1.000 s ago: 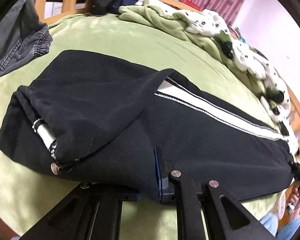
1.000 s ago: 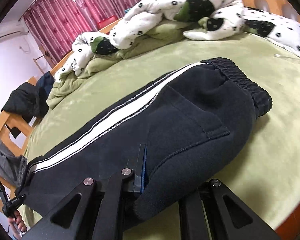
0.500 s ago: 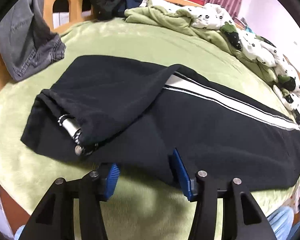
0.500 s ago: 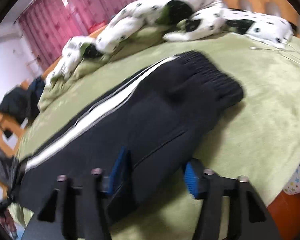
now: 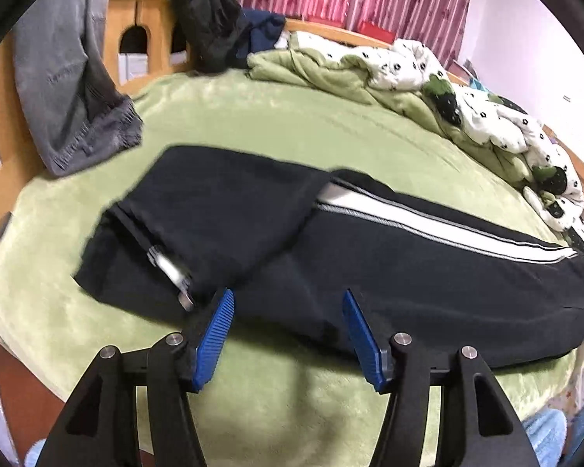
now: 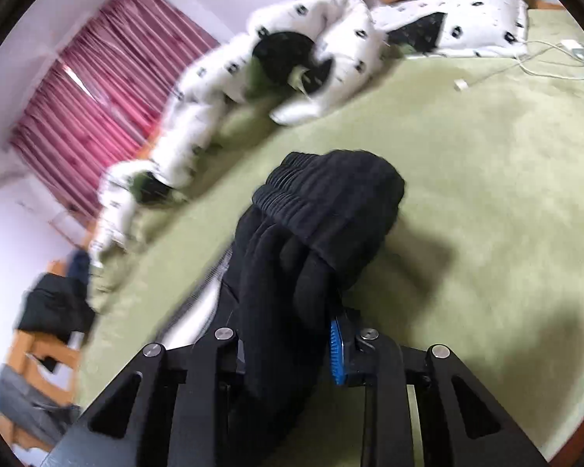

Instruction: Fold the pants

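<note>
On a green-covered bed point(image 5: 276, 124), right tongs point(image 6: 288, 344) clamp the black track pants' point(image 5: 389, 268) ribbed cuffs point(image 6: 331, 198), apparently for folding toward the waistband, while left tongs point(image 5: 288, 334) gape empty nearby.

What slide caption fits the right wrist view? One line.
Right gripper clamps the black pants at the waistband, lifted above the green bedspread.

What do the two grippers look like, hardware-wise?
Both match: the left gripper and right gripper have matte black angular linkage arms with triangular cutouts, silver round pivot bolts, and blue ribbed finger pads. No cables, markings or sleeves visible.
</note>
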The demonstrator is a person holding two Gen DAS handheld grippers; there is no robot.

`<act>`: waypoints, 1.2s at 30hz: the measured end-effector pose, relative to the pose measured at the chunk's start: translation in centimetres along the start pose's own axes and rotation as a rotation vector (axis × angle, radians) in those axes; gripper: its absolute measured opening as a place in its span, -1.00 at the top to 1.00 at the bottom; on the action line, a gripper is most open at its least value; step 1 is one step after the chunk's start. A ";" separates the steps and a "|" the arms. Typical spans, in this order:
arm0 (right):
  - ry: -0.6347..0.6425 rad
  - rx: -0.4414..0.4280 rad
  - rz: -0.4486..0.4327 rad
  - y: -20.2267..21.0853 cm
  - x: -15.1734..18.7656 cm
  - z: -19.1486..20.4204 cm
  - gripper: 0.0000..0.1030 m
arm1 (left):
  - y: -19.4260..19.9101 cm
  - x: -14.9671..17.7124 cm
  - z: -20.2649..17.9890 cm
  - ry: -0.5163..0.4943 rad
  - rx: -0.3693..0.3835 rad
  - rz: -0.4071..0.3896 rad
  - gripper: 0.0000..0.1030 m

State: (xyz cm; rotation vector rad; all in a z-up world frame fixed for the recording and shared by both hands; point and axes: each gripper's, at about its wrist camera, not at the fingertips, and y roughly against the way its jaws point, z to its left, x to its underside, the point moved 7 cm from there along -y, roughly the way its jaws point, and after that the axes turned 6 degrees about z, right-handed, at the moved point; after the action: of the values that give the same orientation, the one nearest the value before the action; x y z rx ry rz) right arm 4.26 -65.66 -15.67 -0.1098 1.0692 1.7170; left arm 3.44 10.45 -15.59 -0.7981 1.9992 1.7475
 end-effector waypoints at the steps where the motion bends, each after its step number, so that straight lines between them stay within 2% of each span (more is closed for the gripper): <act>1: -0.006 0.003 0.006 0.0 0.0 0.1 0.44 | 0.1 -0.1 0.2 0.006 -0.005 -0.007 -0.09; 3: 0.060 0.101 0.046 -0.4 0.6 0.3 0.28 | 0.2 -0.2 0.6 0.016 0.007 -0.008 -0.09; 5: 0.148 0.215 0.073 -0.3 1.7 0.2 0.21 | 0.0 -0.3 1.2 0.021 -0.012 0.004 -0.09; 7: 0.199 0.257 0.063 0.9 2.6 -0.3 0.20 | -0.2 -0.3 2.0 0.026 -0.021 -0.003 -0.09; 9: 0.209 0.265 0.041 2.2 3.0 -0.6 0.07 | -0.5 -0.3 2.7 0.041 -0.038 -0.006 -0.09; 13: 0.241 0.302 0.007 5.3 4.1 -0.3 0.02 | -1.7 -0.6 4.1 0.078 -0.033 -0.009 -0.08; 14: 0.251 0.313 0.001 5.8 4.3 0.1 -0.01 | -2.2 -0.8 4.4 0.082 -0.041 -0.005 -0.02; 15: 0.259 0.317 -0.002 6.2 4.6 0.5 -0.01 | -2.6 -1.0 4.7 0.082 -0.058 -0.003 0.27; 16: 0.267 0.315 -0.002 6.5 4.8 1.1 -0.01 | -3.0 -1.2 4.9 0.068 -0.070 -0.001 0.38; 19: 0.285 0.297 0.010 6.9 6.2 3.2 -0.01 | -3.2 -2.8 5.5 0.033 -0.117 -0.055 0.51; 24: 0.355 0.240 0.032 5.9 9.3 9.1 -0.03 | -3.2 -7.5 7.3 0.065 -0.104 -0.135 0.53; 29: 0.470 0.213 0.094 2.5 13.7 15.7 -0.03 | -4.6 -12.8 8.9 0.104 -0.086 -0.183 0.53; 34: 0.553 0.189 0.155 -1.2 17.7 20.5 -0.03 | -7.2 -16.2 10.0 0.090 -0.110 -0.161 0.53; 35: 0.564 0.185 0.163 -1.8 18.3 21.1 -0.03 | -7.8 -16.7 10.2 0.088 -0.121 -0.146 0.50; 36: 0.569 0.183 0.169 -2.1 18.7 21.5 -0.03 | -8.1 -16.9 10.4 0.093 -0.126 -0.129 0.35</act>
State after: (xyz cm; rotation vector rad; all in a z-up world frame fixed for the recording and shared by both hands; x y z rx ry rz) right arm 6.58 -37.18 -14.28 -0.4211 1.6877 1.7726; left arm 20.66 23.02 -13.28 -1.0431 1.8629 1.8060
